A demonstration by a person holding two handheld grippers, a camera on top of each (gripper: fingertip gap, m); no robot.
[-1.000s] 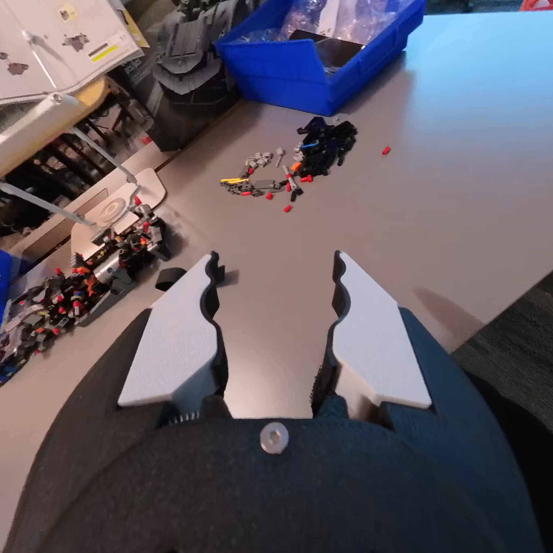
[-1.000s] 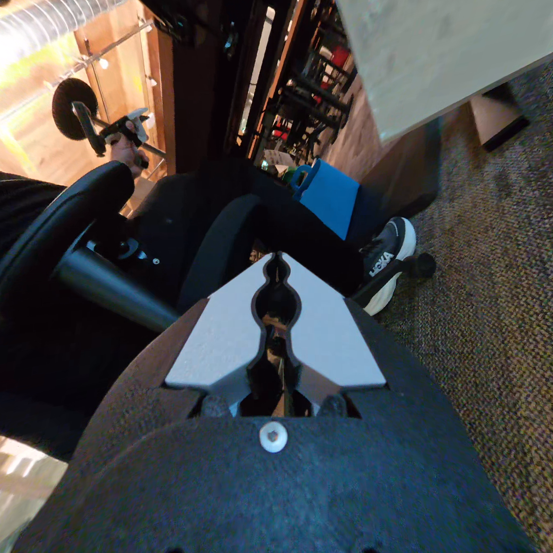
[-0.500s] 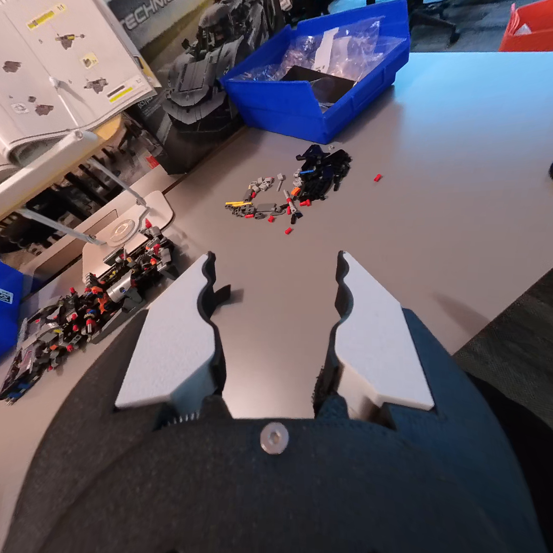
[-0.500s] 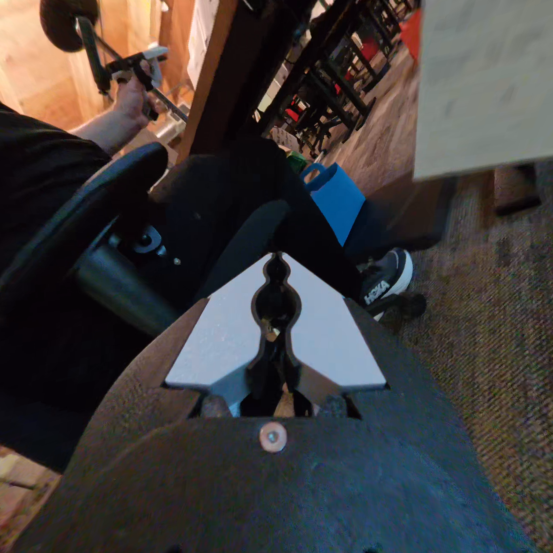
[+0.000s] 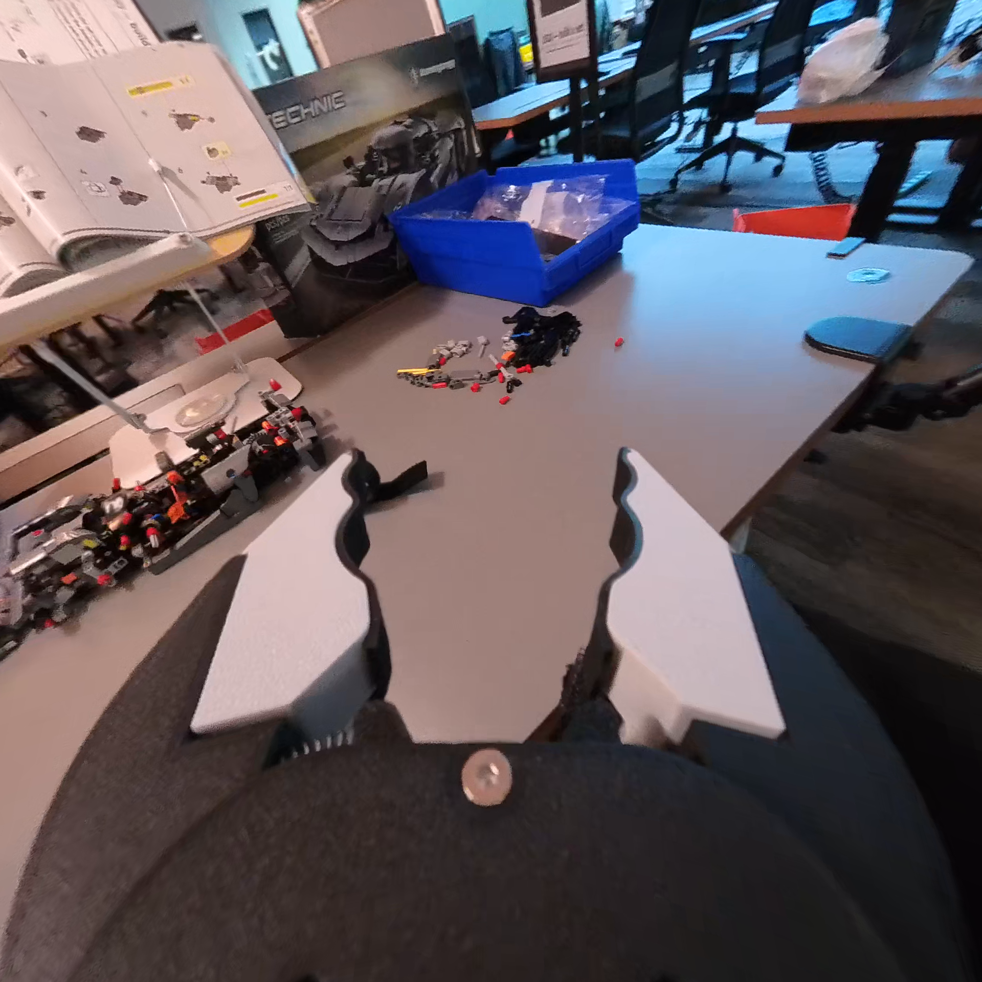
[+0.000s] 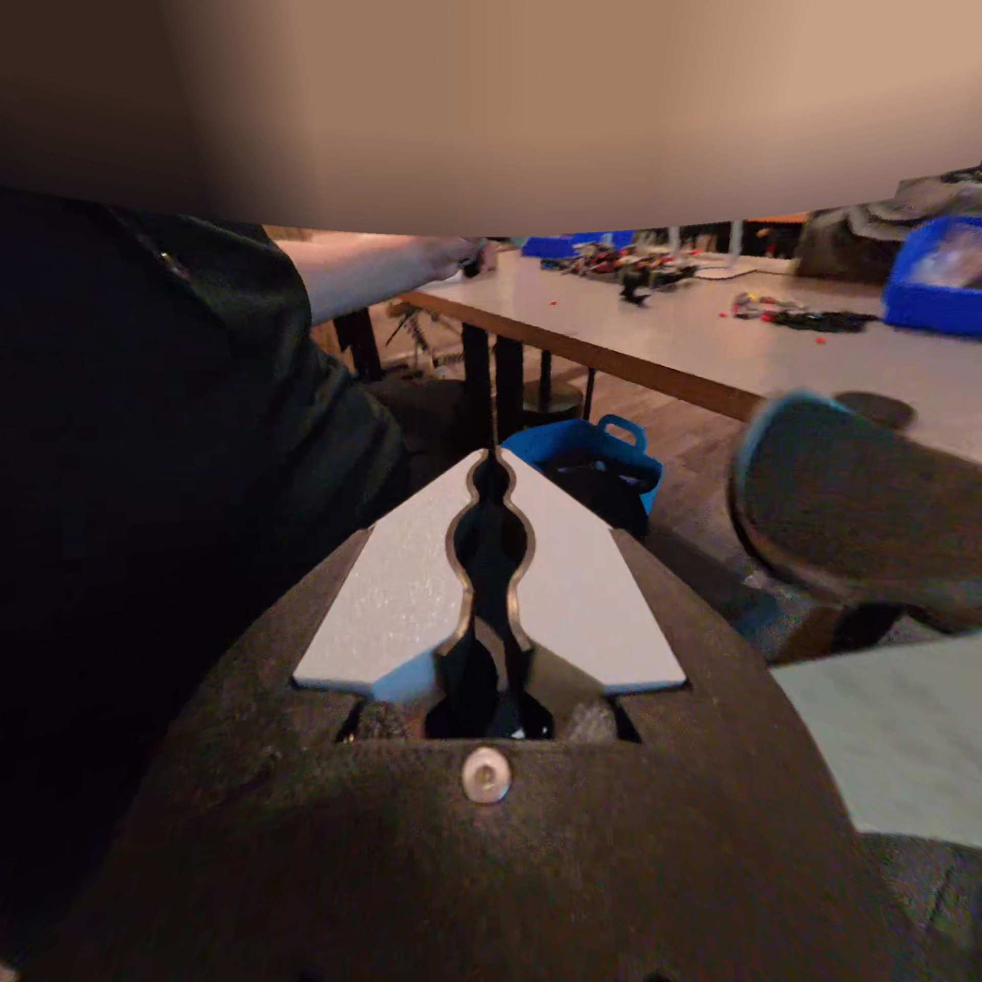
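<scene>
Left tool point(image 5: 489, 462) apart above table point(image 5: 691, 329); right tool point(image 6: 491, 457) together, seemingly empty.

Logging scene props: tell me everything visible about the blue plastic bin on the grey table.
The blue plastic bin is an open-topped rectangular tray with a lowered front lip, looks like rigid moulded plastic. It sits flat at the far side of the grey table, beside a dark printed box. Inside lie crinkled clear plastic bags and something dark. A pile of small black pieces lies just in front, apart from it.
</scene>
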